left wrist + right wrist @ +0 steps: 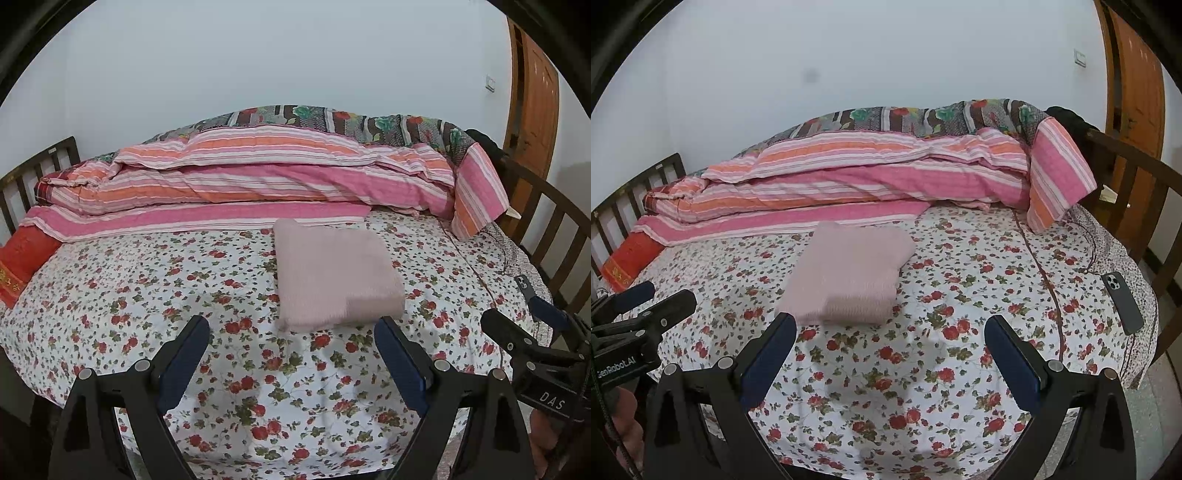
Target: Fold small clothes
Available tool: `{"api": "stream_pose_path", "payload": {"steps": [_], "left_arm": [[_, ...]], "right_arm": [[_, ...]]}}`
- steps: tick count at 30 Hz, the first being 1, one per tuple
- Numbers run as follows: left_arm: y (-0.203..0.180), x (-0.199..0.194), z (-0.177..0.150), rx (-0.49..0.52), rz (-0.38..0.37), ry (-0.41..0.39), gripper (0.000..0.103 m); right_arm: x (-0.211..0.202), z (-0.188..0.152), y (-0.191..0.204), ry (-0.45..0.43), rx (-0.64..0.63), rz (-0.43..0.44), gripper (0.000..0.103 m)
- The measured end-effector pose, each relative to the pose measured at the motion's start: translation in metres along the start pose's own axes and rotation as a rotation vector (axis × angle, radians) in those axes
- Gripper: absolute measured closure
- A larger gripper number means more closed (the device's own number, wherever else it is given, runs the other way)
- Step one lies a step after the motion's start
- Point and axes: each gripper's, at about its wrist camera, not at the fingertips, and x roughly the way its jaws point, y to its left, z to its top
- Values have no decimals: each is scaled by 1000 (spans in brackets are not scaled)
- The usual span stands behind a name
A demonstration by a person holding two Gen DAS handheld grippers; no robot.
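Pink folded garment [338, 273] lies untouched ahead of left gripper [291, 347] and right gripper [890, 350], both wide open, empty.

A home bedroom: bed [110, 295], striped quilt [258, 177].

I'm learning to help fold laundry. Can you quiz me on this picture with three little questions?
1. True or false: the pink cloth is already folded.
2. What lies near the bed's right edge? A) a book B) a phone C) a cup
3. Fill in: both the left gripper and the right gripper are ____ and hold nothing.

Key: 1 true, it lies in a neat rectangle on the flowered sheet. 2 B. 3 open.
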Motion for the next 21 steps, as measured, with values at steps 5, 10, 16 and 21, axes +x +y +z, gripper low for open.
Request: {"api": "stream_pose_path", "payload": {"steps": [5,10,16,21], "left_arm": [[4,4,-1,-10,6,6,12],[8,7,1,-14,7,9,12],[7,7,1,-13,9,8,12],[7,7,0,-11,10,8,12]], "right_arm": [[3,2,-1,2,1,1,3],[5,3,-1,3,3,1,3],[5,4,-2,1,2,6,3],[6,6,-1,-5,4,8,3]]}}
